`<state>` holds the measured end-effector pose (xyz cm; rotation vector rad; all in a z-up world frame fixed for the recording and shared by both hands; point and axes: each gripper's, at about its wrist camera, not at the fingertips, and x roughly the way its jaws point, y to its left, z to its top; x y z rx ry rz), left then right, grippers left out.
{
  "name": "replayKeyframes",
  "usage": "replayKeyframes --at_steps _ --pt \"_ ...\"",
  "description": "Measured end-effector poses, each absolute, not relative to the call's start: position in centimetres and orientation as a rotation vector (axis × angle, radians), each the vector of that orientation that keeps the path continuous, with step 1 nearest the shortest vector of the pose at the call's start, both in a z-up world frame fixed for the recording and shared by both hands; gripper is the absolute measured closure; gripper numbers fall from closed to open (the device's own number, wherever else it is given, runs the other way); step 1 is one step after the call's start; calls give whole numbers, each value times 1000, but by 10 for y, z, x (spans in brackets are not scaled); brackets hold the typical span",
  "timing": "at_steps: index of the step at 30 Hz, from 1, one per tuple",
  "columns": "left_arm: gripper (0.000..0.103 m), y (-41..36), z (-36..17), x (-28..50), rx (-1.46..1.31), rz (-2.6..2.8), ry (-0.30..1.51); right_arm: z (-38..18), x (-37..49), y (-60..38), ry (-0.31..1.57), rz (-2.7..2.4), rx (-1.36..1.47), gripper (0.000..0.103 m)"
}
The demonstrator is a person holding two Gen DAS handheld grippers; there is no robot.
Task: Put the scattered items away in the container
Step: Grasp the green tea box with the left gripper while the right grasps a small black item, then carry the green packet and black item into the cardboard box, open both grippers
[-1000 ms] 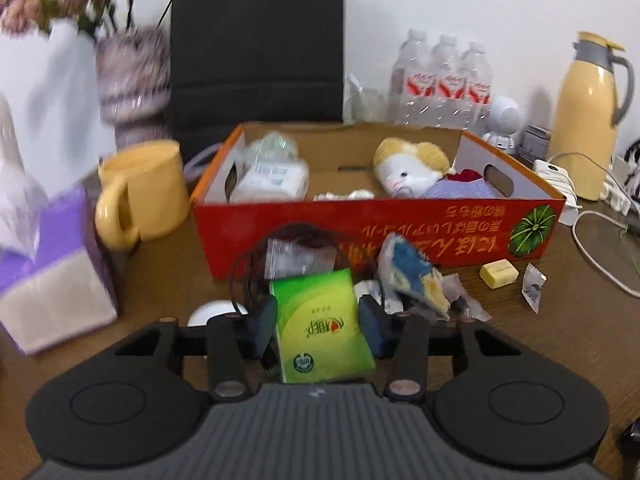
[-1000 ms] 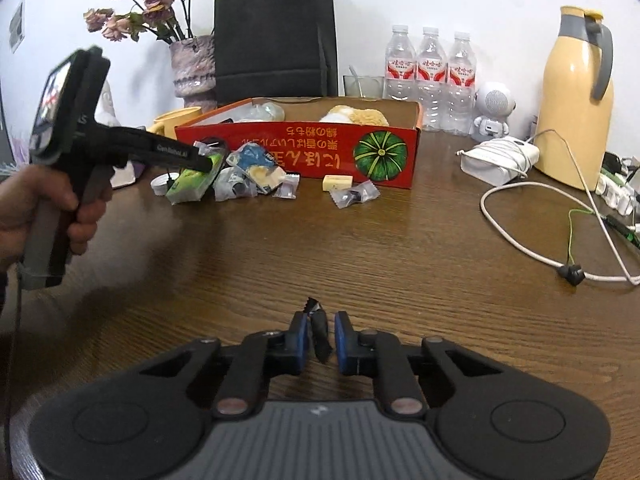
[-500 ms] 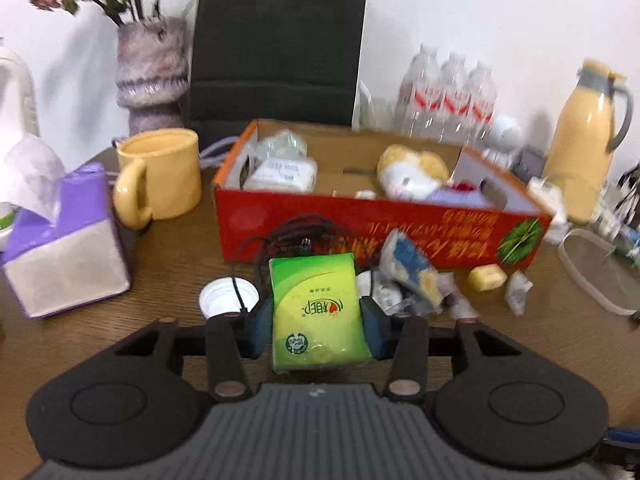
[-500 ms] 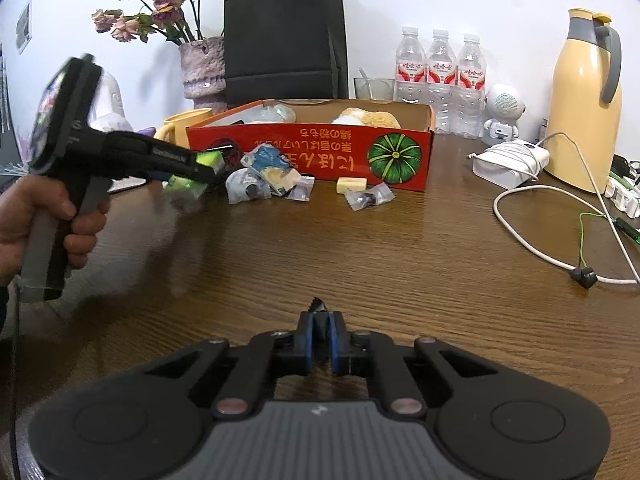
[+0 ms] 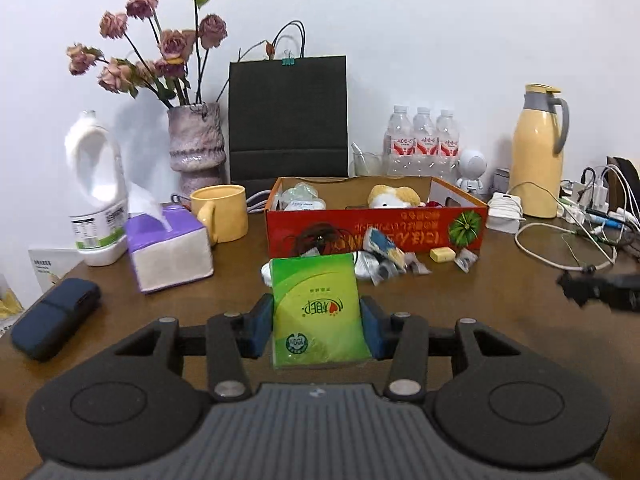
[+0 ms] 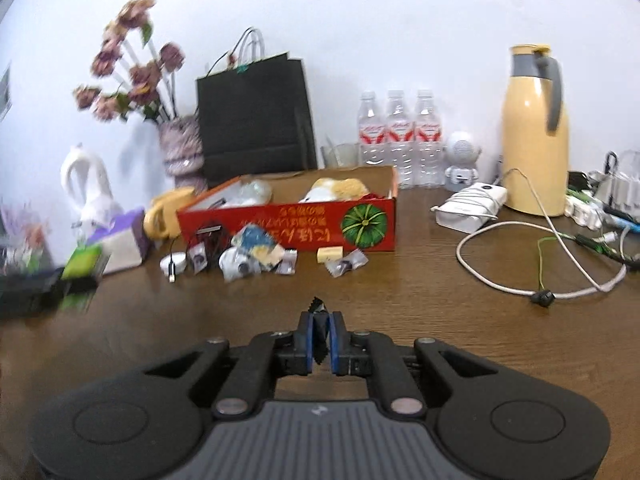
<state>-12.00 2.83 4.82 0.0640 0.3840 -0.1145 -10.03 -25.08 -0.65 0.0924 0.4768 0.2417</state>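
Observation:
My left gripper [image 5: 318, 320] is shut on a green tissue pack [image 5: 316, 312], held above the table well in front of the red cardboard box [image 5: 376, 228]. The box holds a plush toy [image 5: 394, 198] and a white packet [image 5: 302, 202]. My right gripper [image 6: 319, 340] is shut on a small black sachet [image 6: 318, 306] whose jagged tip pokes out between the pads. Loose items lie before the box: a blue-yellow packet [image 6: 258, 246], a yellow block [image 6: 330, 254], small clear sachets [image 6: 344, 266], a white disc with a cable [image 6: 174, 262]. In the right wrist view the left gripper with the green pack [image 6: 82, 260] is blurred at far left.
A purple tissue box [image 5: 168, 244], yellow mug [image 5: 220, 216], white jug [image 5: 94, 188] and dark case [image 5: 54, 318] stand left. A vase [image 5: 194, 142], black bag [image 5: 288, 120], water bottles [image 5: 422, 140] and yellow thermos [image 5: 538, 156] line the back. White cables [image 6: 532, 248] spread right.
The left gripper has drawn back from the box with the green pack, lifted off the pile. The right gripper's jaws have closed tightly on the black sachet and risen a little.

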Motion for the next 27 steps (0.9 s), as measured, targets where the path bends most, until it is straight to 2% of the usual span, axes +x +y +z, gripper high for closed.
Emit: replayKeyframes --at_steps 8,13,19,25,27 --pt "57 24 58 -162 55 -99 326 9 -126 -235 413 266 88 96" --pt "57 21 70 -147 41 -122 309 19 -128 -231 406 279 120 96" --pt "56 7 122 -71 2 -190 237 57 -73 -221 343 288 91 96" --pt "56 -15 197 78 -7 -229 288 147 49 -220 279 327 100 96" --pt "56 -21 207 118 7 -226 297 172 93 -216 305 341 89 96"
